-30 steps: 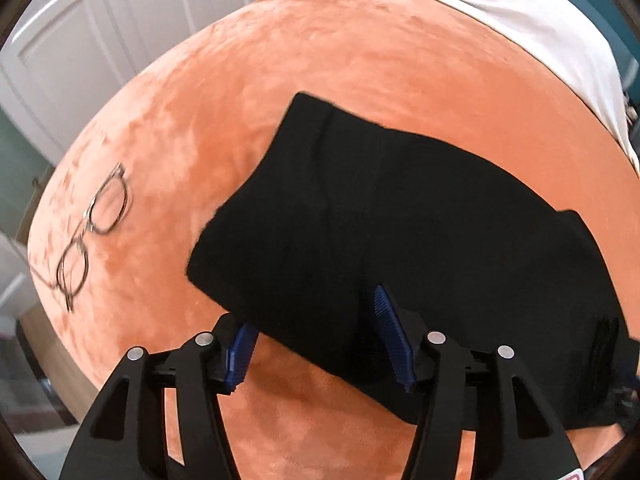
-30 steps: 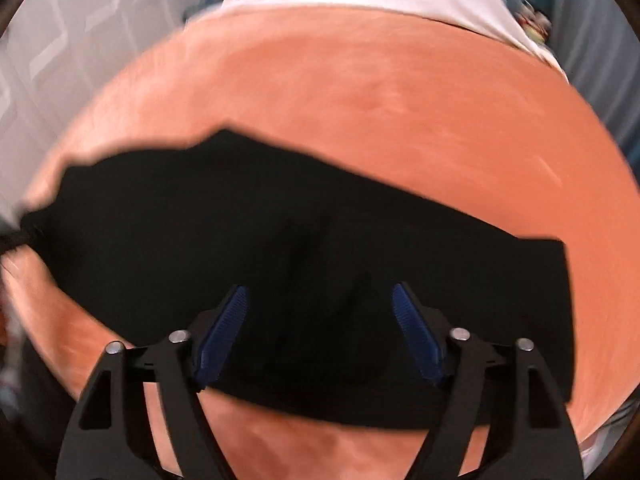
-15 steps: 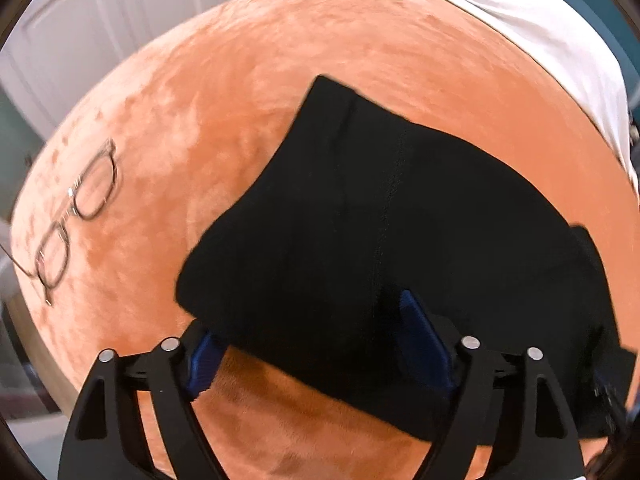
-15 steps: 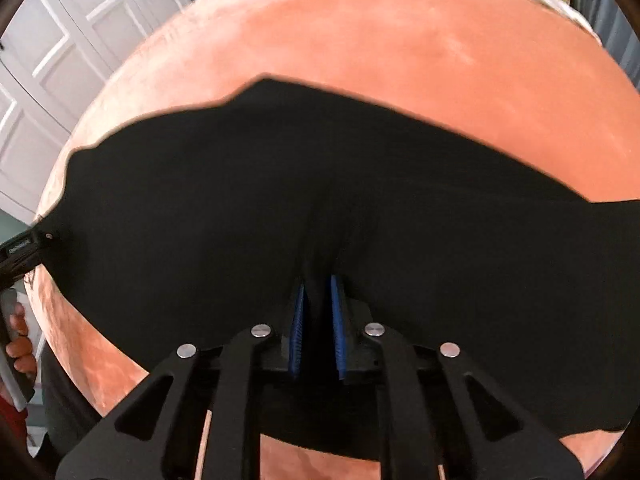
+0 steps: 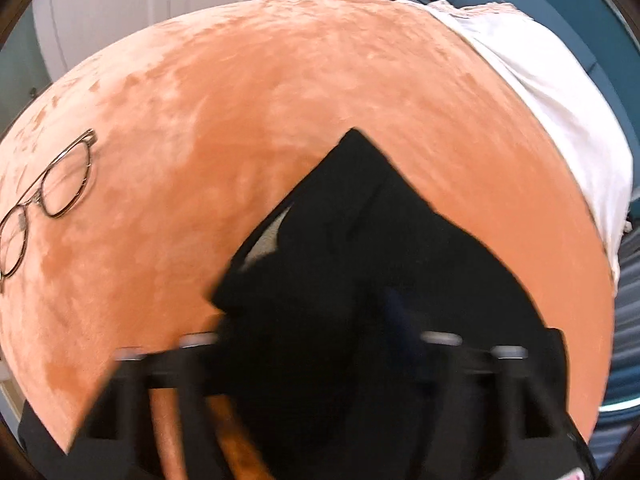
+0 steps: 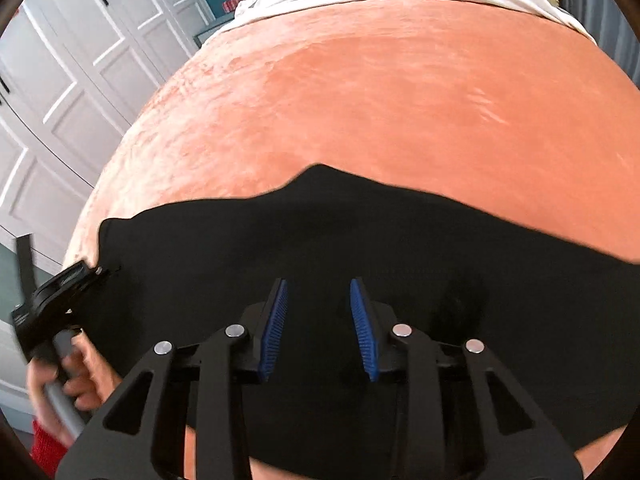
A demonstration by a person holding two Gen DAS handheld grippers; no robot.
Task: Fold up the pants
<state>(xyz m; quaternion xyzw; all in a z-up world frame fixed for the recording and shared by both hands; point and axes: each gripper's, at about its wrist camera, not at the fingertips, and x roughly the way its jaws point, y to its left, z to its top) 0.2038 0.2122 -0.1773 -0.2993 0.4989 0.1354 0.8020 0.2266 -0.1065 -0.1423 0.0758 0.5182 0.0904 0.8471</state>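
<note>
Black pants (image 6: pixel 360 240) lie across an orange velvet bed cover (image 6: pixel 380 92). My right gripper (image 6: pixel 318 324) is open over the cloth, its blue pads apart and holding nothing. My left gripper (image 6: pixel 60 292) shows at the far left of the right wrist view, at the pants' left end. In the left wrist view, which is blurred, the pants (image 5: pixel 380 240) are bunched and lifted over my left gripper (image 5: pixel 320 332), hiding its fingertips; the arms stand wide apart.
A pair of glasses (image 5: pixel 48 196) lies on the bed cover (image 5: pixel 280 80) at the left. A white sheet (image 5: pixel 560 112) covers the bed's far right side. White wardrobe doors (image 6: pixel 80 60) stand beyond the bed's left edge.
My right gripper closed on the pants half a second ago and has now opened again. My left gripper has moved forward and up, lifting and bunching the pants' end.
</note>
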